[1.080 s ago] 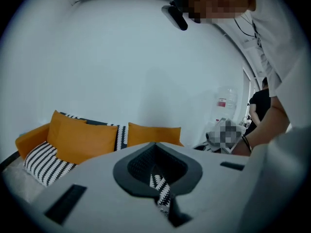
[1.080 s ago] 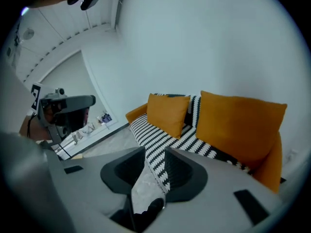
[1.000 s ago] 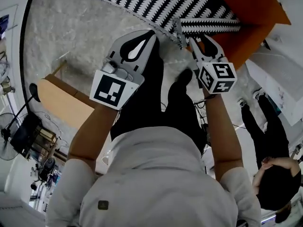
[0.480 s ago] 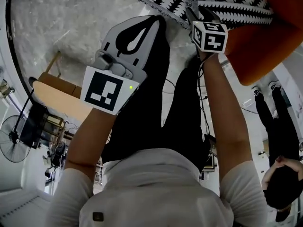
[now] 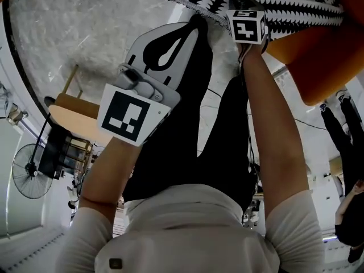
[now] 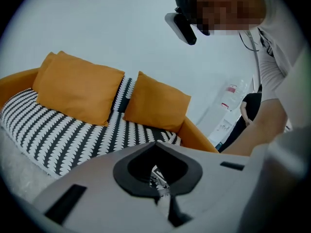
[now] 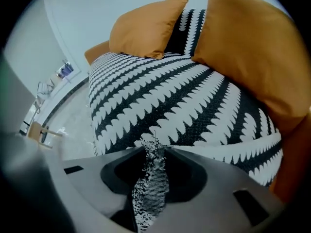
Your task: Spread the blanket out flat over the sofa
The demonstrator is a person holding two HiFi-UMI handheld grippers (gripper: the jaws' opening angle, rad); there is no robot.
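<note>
1. Grey speckled floor (image 5: 85,44) fills most of the head view and lies in front of the sofa.
2. On this floor an orange sofa (image 5: 318,56) with a rounded seat is placed. Its bare orange side is seen at the right of the head view.
3. The seat is covered by the blanket (image 7: 160,96), which is black and white with toothed stripes. It is laid over the seat and carried up the backrest between the cushions. Its front edge is hung over the front of the seat, towards the floor.
4. Two orange cushions are leaned against the backrest on top of the blanket. In the right claw's view these are the far cushion (image 7: 146,28) and the near cushion (image 7: 248,47). A strip of the blanket is seen between them.
5. The right claw (image 7: 154,152) is pointed steeply down at the front edge of the blanket. Its jaws have just been closing, and a bunched fold of the patterned hem is pressed between them.
6. The left claw (image 6: 158,178) is held at the same front edge, apart from the right one. Its jaws are brought together, and only a small scrap of the patterned edge is pinched between them.
</note>
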